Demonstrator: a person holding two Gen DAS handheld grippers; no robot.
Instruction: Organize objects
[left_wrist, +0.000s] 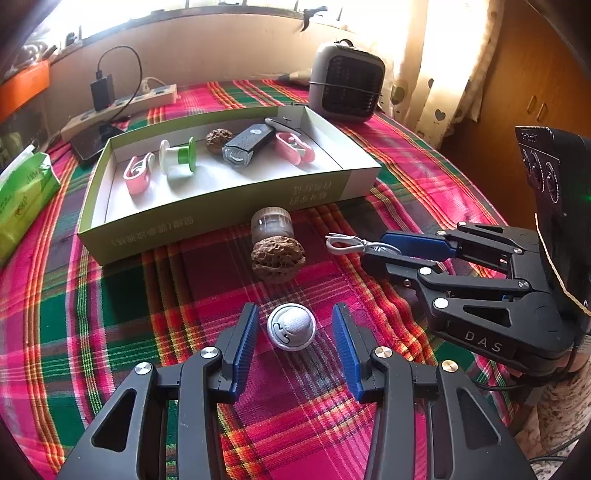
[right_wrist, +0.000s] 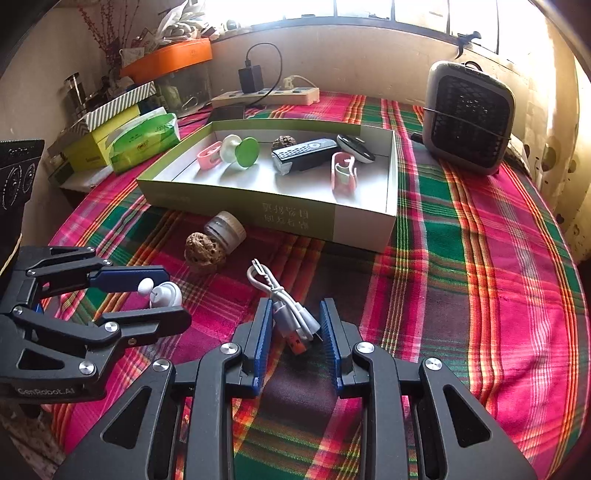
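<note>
Knob (left_wrist: 291, 326) sits centred between the left gripper (left_wrist: 295, 332) jaws, spread wide, untouching; right gripper (right_wrist: 298, 334), half-open, straddles the cable (right_wrist: 284, 306), both near the box (left_wrist: 207, 218).

The tablecloth (left_wrist: 110, 332) has pink, green and dark red checks with thin yellow lines. The box (left_wrist: 221, 210) in the middle of the frame is green outside and white inside. In it lie two pink clips (left_wrist: 137, 173), a green and white spool (left_wrist: 179, 157) and a black torch (left_wrist: 247, 144). Both grippers are black with blue pads (left_wrist: 245, 343). The little round thing (left_wrist: 291, 326) is white. The walnut (left_wrist: 277, 258) is brown.
</note>
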